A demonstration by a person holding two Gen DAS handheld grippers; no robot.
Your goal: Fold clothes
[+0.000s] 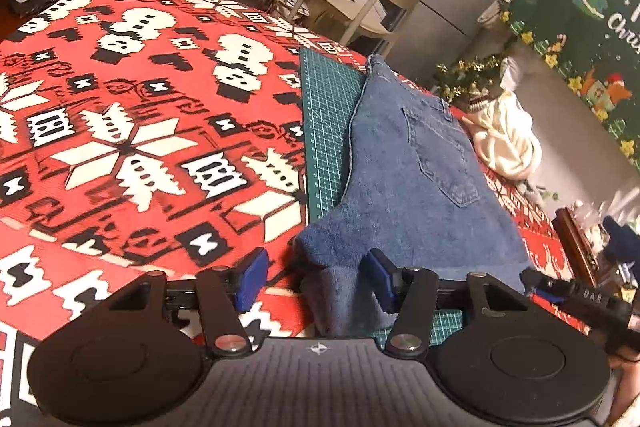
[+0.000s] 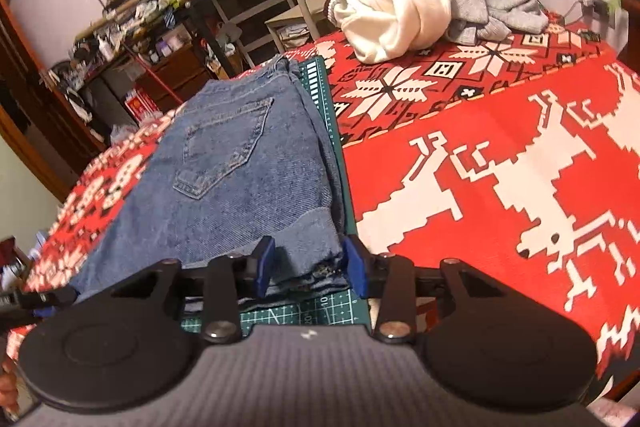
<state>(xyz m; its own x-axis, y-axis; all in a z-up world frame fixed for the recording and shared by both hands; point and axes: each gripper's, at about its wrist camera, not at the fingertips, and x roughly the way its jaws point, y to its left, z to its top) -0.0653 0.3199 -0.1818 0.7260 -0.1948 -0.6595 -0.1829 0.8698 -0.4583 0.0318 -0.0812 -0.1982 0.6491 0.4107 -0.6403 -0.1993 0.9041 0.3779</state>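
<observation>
Jeans [image 1: 412, 163] lie folded on the green cutting mat [image 1: 326, 115], running toward 12 o'clock. My left gripper [image 1: 316, 277] and right gripper [image 2: 310, 267] both have jaws apart, straddling the near edge, one per corner to lift evenly for the next fold. Unfolded pile [image 2: 404, 7] waits at 1 o'clock.

Folded blue denim shorts [image 2: 224, 179] lie pocket-up, flat.

Folded jeans [image 2: 224, 183] between spread claw [image 2: 309, 269]

Jeans [image 2: 224, 167] lie on a mat [image 2: 340, 163] on the tabletop [image 2: 500, 147]; a clothes pile [image 2: 400, 11] sits upper right, behind them.
</observation>
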